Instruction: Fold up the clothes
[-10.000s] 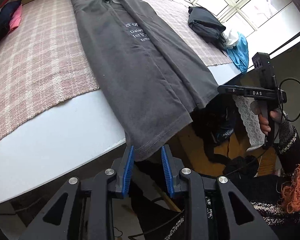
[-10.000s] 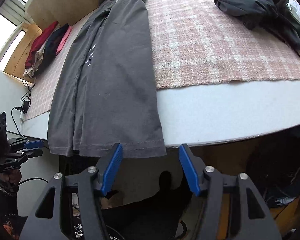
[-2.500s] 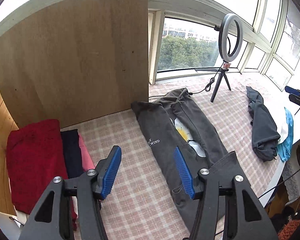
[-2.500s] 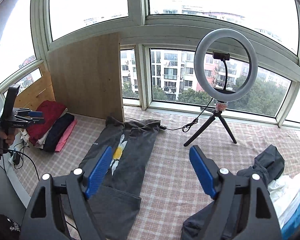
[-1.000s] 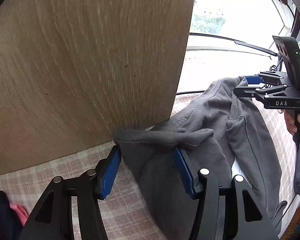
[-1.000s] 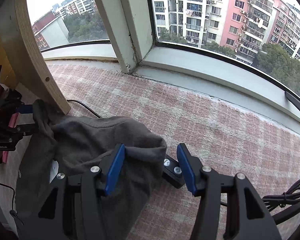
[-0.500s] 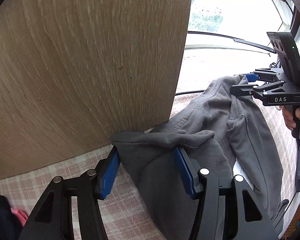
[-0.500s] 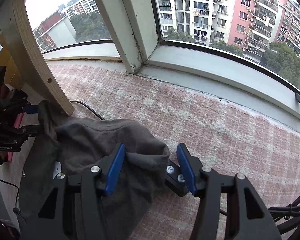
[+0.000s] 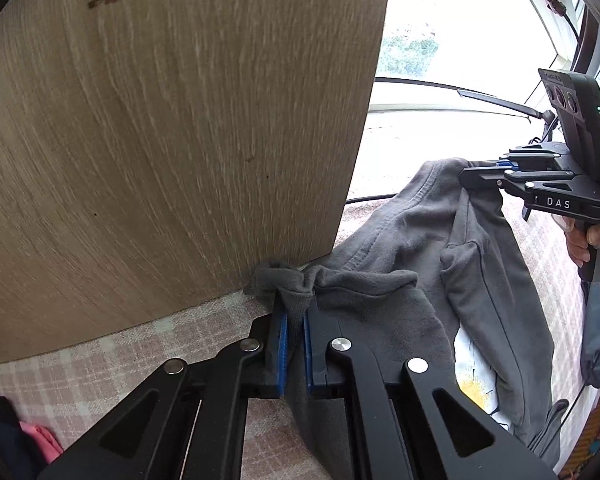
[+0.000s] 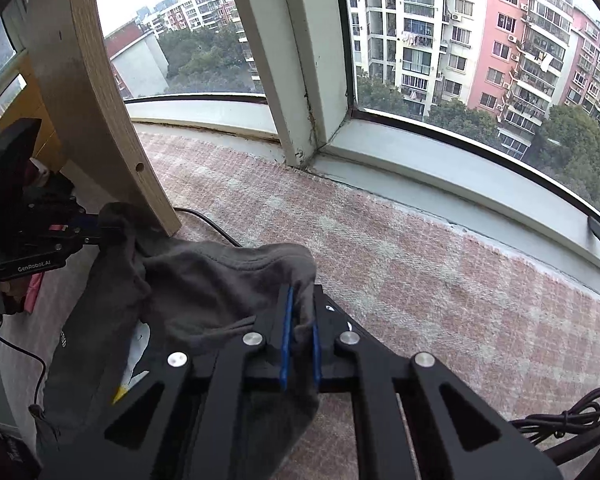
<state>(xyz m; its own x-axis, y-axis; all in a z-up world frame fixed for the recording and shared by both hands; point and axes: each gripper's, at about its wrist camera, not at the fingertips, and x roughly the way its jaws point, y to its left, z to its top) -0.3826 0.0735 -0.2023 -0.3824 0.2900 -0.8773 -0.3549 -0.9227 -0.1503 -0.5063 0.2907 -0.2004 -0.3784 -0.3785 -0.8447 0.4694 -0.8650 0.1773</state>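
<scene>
Beside wooden board (image 9: 160, 140), both grippers (left gripper (image 9: 294, 320), right gripper (image 10: 300, 328)) clamping grey garment (image 9: 380, 304)

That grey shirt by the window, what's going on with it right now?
A person is folding the grey shirt with a handheld gripper in each hand. The left gripper is shut on one far corner, beside the wooden board. The right gripper is shut on the other far corner. The rest of the shirt lies on the pink checked cloth.
</scene>
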